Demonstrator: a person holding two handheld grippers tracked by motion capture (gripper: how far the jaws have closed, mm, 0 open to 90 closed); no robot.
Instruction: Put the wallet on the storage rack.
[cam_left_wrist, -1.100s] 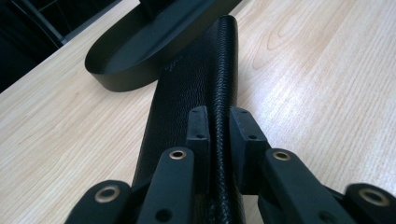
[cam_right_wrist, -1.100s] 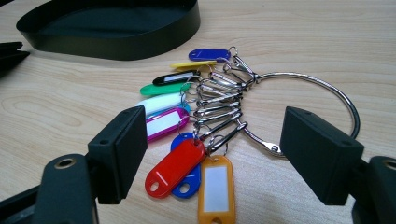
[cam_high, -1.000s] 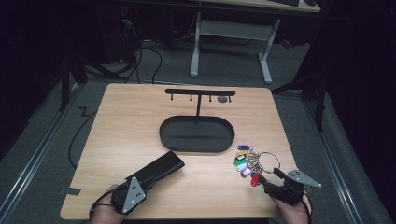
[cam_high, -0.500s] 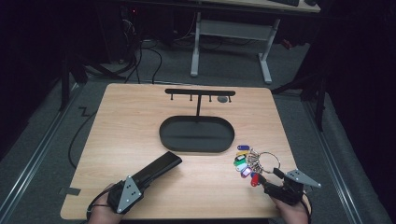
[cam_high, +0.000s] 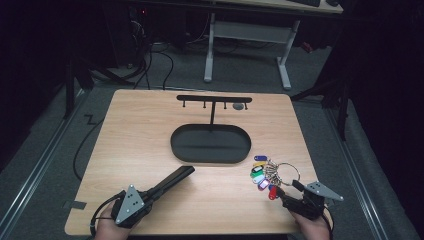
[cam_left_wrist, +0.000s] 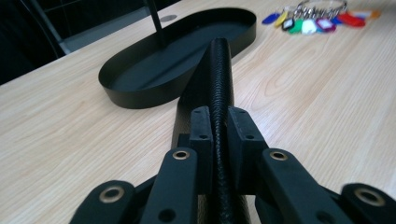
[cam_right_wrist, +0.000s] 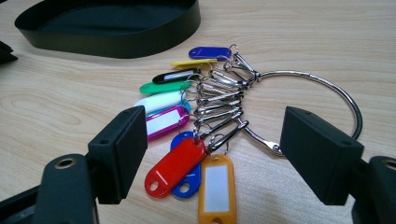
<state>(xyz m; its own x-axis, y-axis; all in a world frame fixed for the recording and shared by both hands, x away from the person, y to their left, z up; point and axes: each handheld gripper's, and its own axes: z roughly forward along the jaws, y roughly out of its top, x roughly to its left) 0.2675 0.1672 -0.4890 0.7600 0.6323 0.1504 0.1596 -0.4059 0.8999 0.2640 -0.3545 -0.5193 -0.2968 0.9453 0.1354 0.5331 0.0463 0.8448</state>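
A long black case (cam_high: 172, 181) with a textured edge lies on the wooden table, pointing from the near left toward a black oval tray (cam_high: 210, 160). My left gripper (cam_high: 152, 192) is shut on its near end; in the left gripper view the jaws pinch the textured edge (cam_left_wrist: 219, 65) at the gripper (cam_left_wrist: 218, 126). A metal key ring (cam_high: 272, 172) with several coloured tags lies at the near right. My right gripper (cam_high: 286, 192) is open just in front of it. In the right gripper view the tags (cam_right_wrist: 201, 107) lie between and beyond the spread jaws of the gripper (cam_right_wrist: 219, 149).
A black T-shaped stand (cam_high: 214, 99) with small hooks rises from the back of the tray. The tray wall (cam_right_wrist: 116, 44) is just beyond the keys. Bare table (cam_high: 140, 135) stretches at the left and far side. Desk legs and cables stand on the floor behind.
My left hand and gripper have shifted slightly left and nearer along the case. The case, the keys and the right gripper have stayed put.
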